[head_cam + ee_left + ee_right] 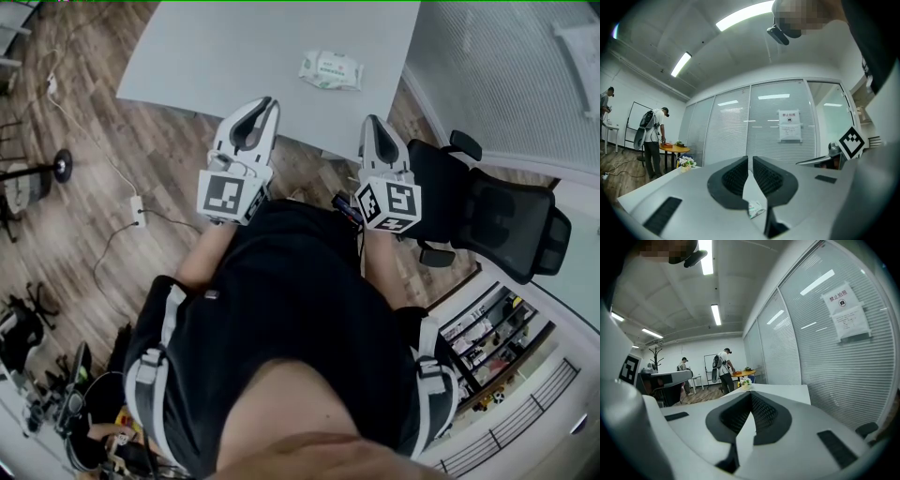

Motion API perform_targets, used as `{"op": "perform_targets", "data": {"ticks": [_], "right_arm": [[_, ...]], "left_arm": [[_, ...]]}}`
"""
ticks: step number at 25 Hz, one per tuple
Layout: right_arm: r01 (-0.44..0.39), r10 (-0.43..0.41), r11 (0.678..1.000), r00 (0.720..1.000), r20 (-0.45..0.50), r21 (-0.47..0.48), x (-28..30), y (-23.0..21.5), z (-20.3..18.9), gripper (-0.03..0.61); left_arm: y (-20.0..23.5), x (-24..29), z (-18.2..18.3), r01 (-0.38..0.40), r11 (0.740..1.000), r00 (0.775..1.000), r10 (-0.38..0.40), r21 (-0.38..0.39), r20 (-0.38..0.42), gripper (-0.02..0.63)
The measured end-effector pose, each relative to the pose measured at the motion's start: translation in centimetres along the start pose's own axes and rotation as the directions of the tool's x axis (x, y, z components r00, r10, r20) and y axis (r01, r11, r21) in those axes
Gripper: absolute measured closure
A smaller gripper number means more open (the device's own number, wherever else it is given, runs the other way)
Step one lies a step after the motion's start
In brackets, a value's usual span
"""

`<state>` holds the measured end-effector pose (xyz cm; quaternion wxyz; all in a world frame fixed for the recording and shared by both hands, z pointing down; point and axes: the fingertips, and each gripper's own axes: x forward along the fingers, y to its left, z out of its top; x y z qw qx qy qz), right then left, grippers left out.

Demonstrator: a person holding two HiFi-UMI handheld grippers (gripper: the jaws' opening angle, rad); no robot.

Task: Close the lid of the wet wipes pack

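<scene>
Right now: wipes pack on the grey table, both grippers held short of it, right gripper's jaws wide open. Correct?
No: the right gripper has its jaws together, empty, not wide open; the right gripper view shows it. The rest holds: the wipes pack lies on the grey table, with the left gripper and the right one short of it.

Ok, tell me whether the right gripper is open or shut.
Shut. In the right gripper view, the right gripper shows its jaw tips touching, with nothing held between them.
</scene>
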<state>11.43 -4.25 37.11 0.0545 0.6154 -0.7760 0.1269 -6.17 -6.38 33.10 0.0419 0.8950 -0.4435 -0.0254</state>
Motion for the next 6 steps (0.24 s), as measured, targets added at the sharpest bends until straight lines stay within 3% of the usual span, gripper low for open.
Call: {"op": "perform_targets", "data": {"ticks": [6], "right_arm": [[0.002, -0.002, 1.000, 1.000, 0.001, -0.002, 0.09, 0.22, 0.06, 0.555]], "left_arm": [[0.30, -0.14, -0.38, -0.012, 1.000, 1.000, 0.012, -0.013, -0.023, 0.565]]}}
